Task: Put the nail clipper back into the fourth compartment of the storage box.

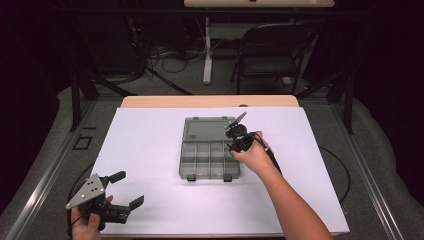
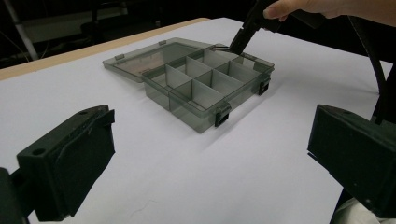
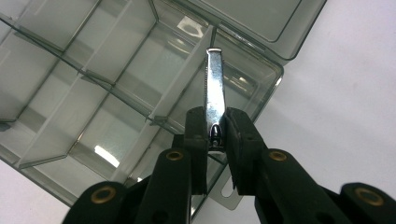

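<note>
My right gripper (image 3: 215, 135) is clamped on a small shiny metal piece (image 3: 214, 88), looks like a nail clipper, can't confirm. The piece sticks straight out past the pads toward 12 o'clock in the right gripper view, its tip over a divider of the organizer box (image 3: 116, 84).

In the high view the box (image 1: 209, 155) sits mid-table on the white sheet (image 1: 150, 140), lid (image 1: 205, 128) folded flat open at the box's 12 o'clock side, two latches at its 6 o'clock edge. Compartments I can see look empty. My right gripper (image 1: 235, 140) hovers over the box's corner at about 2 o'clock, near the hinge line. From the left gripper view, the right gripper (image 2: 243, 37) points steeply down at that far corner.

My left gripper (image 1: 127, 189) is at 7 o'clock from the box, well apart, near the table's front-left corner. Jaws spread wide, nothing between them; bare sheet shows in the gap.
</note>
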Demonstrator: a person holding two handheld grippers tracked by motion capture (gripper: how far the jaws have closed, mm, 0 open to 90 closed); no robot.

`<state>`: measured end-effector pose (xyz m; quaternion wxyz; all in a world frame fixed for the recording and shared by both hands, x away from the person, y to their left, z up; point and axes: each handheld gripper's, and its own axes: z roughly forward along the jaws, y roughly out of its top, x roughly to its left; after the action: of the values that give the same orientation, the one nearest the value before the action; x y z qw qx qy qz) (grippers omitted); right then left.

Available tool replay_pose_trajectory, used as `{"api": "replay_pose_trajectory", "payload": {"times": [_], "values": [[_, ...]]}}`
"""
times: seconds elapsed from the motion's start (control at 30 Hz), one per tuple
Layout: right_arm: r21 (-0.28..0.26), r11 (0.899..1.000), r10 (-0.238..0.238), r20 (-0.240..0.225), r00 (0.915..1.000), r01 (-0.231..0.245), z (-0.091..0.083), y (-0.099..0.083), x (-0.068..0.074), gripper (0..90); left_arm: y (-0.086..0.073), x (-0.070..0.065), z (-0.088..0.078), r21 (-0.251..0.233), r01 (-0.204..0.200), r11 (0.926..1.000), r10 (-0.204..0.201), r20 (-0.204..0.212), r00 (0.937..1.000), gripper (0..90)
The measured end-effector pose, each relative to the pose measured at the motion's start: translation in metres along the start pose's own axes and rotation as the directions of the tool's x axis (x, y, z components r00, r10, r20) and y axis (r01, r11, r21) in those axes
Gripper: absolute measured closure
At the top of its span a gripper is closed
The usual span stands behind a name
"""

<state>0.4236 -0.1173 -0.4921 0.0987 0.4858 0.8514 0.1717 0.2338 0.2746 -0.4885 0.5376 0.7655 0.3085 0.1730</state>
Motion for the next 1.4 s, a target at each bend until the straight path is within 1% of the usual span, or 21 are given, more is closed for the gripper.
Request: {"api": "replay_pose_trajectory", "payload": {"times": [0.1, 0.17, 0.23, 0.53, 0.63, 0.7, 0.77, 0.87, 0.9, 0.93, 0.97, 1.0, 1.03, 1.07, 1.13, 1.17, 1.27, 1.3, 1.33, 1.37, 1.4], "values": [[0.000, 1.000, 0.004, 0.002, 1.0000, -0.004, 0.001, 0.000, 0.001, 79.8, 0.000, 0.000, 0.000, -0.003, 0.001, 1.0000, -0.001, 0.000, 1.0000, 0.3], [0.005, 1.000, -0.010, 0.005, 0.9999, 0.010, 0.001, 0.000, 0.001, 79.8, 0.000, 0.000, 0.000, -0.001, 0.001, 1.0000, -0.001, 0.000, 1.0000, 0.3], [0.001, 1.000, 0.001, 0.003, 1.0000, -0.001, 0.002, 0.000, 0.002, 79.7, 0.000, 0.000, 0.000, -0.003, 0.001, 1.0000, -0.001, 0.001, 1.0000, 0.3], [0.003, 1.000, -0.013, 0.011, 0.9999, 0.013, 0.003, 0.001, 0.003, 79.1, 0.000, 0.000, 0.000, -0.001, 0.000, 1.0000, 0.000, 0.003, 1.0000, 0.3], [-0.020, 1.000, -0.024, 0.011, 0.9997, 0.024, 0.002, 0.001, 0.002, 71.2, 0.000, 0.000, 0.000, 0.001, 0.000, 1.0000, 0.000, 0.002, 1.0000, 0.3], [-0.022, 1.000, -0.021, 0.010, 0.9997, 0.022, 0.000, 0.001, 0.002, 70.9, 0.000, 0.000, 0.000, 0.000, -0.001, 1.0000, 0.001, 0.003, 1.0000, 0.3], [-0.023, 0.999, -0.027, 0.010, 0.9996, 0.028, -0.002, 0.001, 0.001, 67.9, 0.000, 0.000, 0.000, 0.001, -0.001, 1.0000, 0.001, 0.003, 1.0000, 0.3], [-0.037, 0.999, -0.022, -0.004, 0.9997, 0.022, -0.003, 0.001, 0.001, 63.2, 0.000, 0.000, 0.000, 0.000, -0.001, 1.0000, 0.001, 0.002, 1.0000, 0.3], [-0.038, 0.999, -0.010, -0.009, 0.9999, 0.009, -0.004, 0.000, 0.002, 61.1, 0.000, 0.000, 0.000, -0.002, 0.000, 1.0000, 0.000, 0.001, 1.0000, 0.3], [-0.083, 0.997, -0.006, -0.026, 0.9996, 0.004, -0.002, -0.001, 0.001, 58.5, 0.000, 0.000, 0.000, -0.002, 0.000, 1.0000, 0.000, 0.000, 1.0000, 0.3], [-0.093, 0.996, -0.007, -0.033, 0.9994, 0.004, -0.002, -0.001, 0.002, 56.4, 0.000, 0.000, 0.000, -0.003, 0.000, 1.0000, 0.000, 0.001, 1.0000, 0.3], [-0.077, 0.997, -0.020, -0.027, 0.9994, 0.018, -0.004, -0.001, 0.002, 54.8, 0.000, 0.000, 0.000, -0.003, 0.001, 1.0000, -0.001, 0.000, 1.0000, 0.3], [-0.099, 0.995, -0.019, -0.028, 0.9994, 0.016, -0.004, -0.002, 0.003, 51.9, 0.000, 0.000, -0.001, 0.001, 0.000, 1.0000, 0.000, 0.001, 1.0000, 0.3], [-0.103, 0.994, -0.027, -0.027, 0.9993, 0.024, -0.005, -0.002, 0.004, 49.9, 0.000, 0.000, -0.001, 0.002, 0.000, 1.0000, 0.000, -0.002, 1.0000, 0.3], [-0.084, 0.995, -0.050, -0.017, 0.9986, 0.048, -0.010, -0.002, 0.004, 45.9, 0.000, 0.000, -0.001, 0.002, 0.000, 1.0000, 0.000, -0.003, 1.0000, 0.3], [-0.090, 0.994, -0.056, -0.009, 0.9984, 0.055, -0.011, -0.002, 0.004, 43.4, 0.000, 0.000, -0.001, 0.001, 0.001, 1.0000, -0.001, -0.005, 1.0000, 0.3], [-0.129, 0.989, -0.071, 0.012, 0.9974, 0.072, -0.014, -0.004, 0.005, 39.3, 0.000, 0.000, -0.002, -0.002, 0.003, 1.0000, -0.003, -0.006, 1.0000, 0.3], [-0.184, 0.981, -0.059, 0.005, 0.9982, 0.059, -0.012, -0.005, 0.005, 37.5, 0.000, 0.000, -0.002, 0.000, 0.004, 1.0000, -0.004, -0.011, 0.9999, 0.3], [-0.136, 0.988, -0.071, 0.019, 0.9973, 0.072, -0.017, -0.005, 0.006, 37.5, 0.000, 0.000, -0.002, 0.000, 0.006, 1.0000, -0.006, -0.011, 0.9999, 0.3], [-0.092, 0.992, -0.086, 0.030, 0.9958, 0.089, -0.022, -0.004, 0.006, 37.5, 0.000, 0.000, -0.002, 0.001, 0.005, 1.0000, -0.005, -0.011, 0.9999, 0.3], [-0.129, 0.987, -0.089, 0.031, 0.9956, 0.092, -0.022, -0.005, 0.007, 37.4, 0.000, 0.000, -0.002, 0.001, 0.002, 1.0000, -0.002, -0.009, 1.0000, 0.3]]}}
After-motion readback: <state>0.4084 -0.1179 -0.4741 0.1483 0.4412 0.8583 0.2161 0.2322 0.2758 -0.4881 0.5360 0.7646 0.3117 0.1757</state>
